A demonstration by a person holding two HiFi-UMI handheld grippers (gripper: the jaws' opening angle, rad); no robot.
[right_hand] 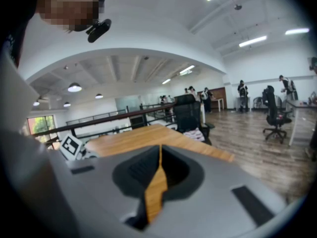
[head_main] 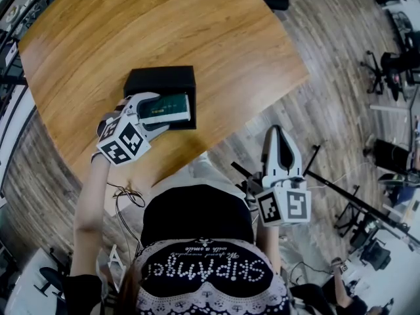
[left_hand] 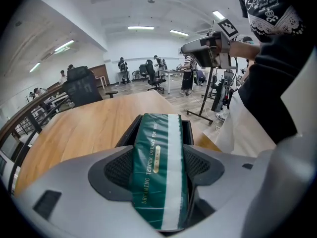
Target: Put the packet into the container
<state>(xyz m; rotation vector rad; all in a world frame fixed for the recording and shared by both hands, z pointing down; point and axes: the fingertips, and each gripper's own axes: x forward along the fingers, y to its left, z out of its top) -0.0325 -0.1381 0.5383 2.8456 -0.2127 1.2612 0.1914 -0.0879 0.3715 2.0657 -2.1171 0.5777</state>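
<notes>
Wood-grained and rounded, the table [head_main: 197, 25] fills the upper left of the head view, and a black container [head_main: 161, 81] sits on it near the edge closest to the person. The left gripper [head_main: 157, 113] reaches in from that edge with its jaws pinching a dark green packet [head_main: 168, 108] with a white stripe. The packet lies over the near half of the container, inside its outline. The right gripper [head_main: 278, 136] hangs off the table, over the plank floor [head_main: 328, 77] beside the person's hip, well apart from the container. In the left gripper view the left gripper [left_hand: 158, 162] has its two dark pads pressed against the long sides of the packet [left_hand: 156, 152] (gold lettering runs along its length). The packet's far end reaches out over the open container [left_hand: 128, 133], whose black walls show on either side. Whether the packet touches the bottom cannot be told. The right gripper [left_hand: 208, 51] shows high at the right, past the table [left_hand: 84, 128]. In the right gripper view the right gripper [right_hand: 159, 157] has its jaws pressed together with nothing between them. Only a thin sliver of the table [right_hand: 143, 135] shows through the seam.
</notes>
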